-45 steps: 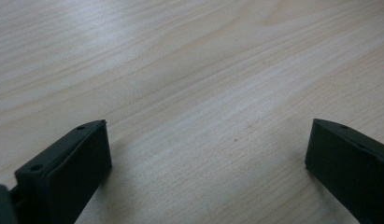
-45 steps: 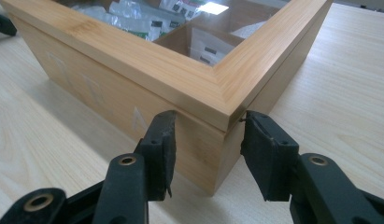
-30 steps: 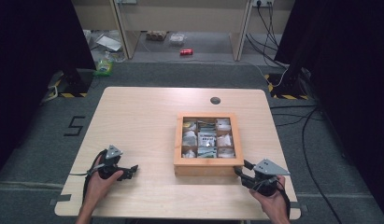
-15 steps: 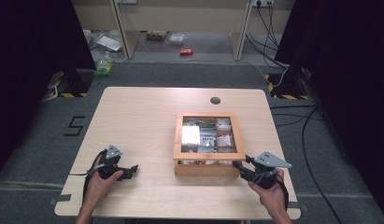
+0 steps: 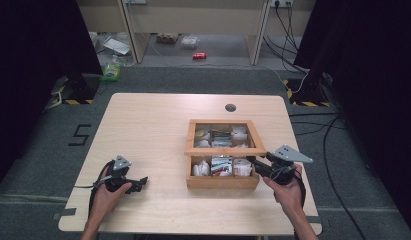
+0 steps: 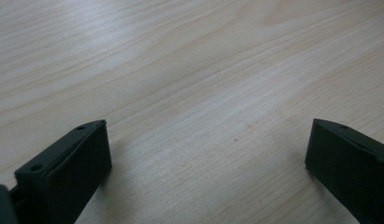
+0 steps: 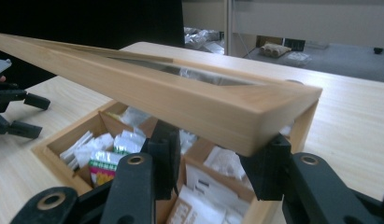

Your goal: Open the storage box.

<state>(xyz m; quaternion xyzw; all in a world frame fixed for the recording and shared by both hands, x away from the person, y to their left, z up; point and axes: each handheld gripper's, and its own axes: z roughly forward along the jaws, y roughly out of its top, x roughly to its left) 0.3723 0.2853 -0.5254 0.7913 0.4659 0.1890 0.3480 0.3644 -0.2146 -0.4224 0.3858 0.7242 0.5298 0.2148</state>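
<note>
A wooden box [image 5: 222,181] with several compartments of small packets sits right of the table's middle. Its glass-paned lid [image 5: 225,150] is tilted up at the front, hinged at the far side. My right gripper [image 5: 253,164] is at the box's right front corner. In the right gripper view its jaws [image 7: 217,149] stand apart under the lid's side rail [image 7: 180,100], which lies across their tips and hides them. My left gripper [image 5: 142,182] rests on the table at the front left, open, with bare wood between its jaws [image 6: 208,144].
A small dark round disc [image 5: 230,107] lies near the table's far edge. The light wooden table [image 5: 143,130] is bare to the left of the box. Cables trail on the floor to the right; clutter lies on the floor beyond the table.
The lid went from flat on the box to tilted up at the front. My right gripper rose and moved in against the box's corner. The left hand stayed still.
</note>
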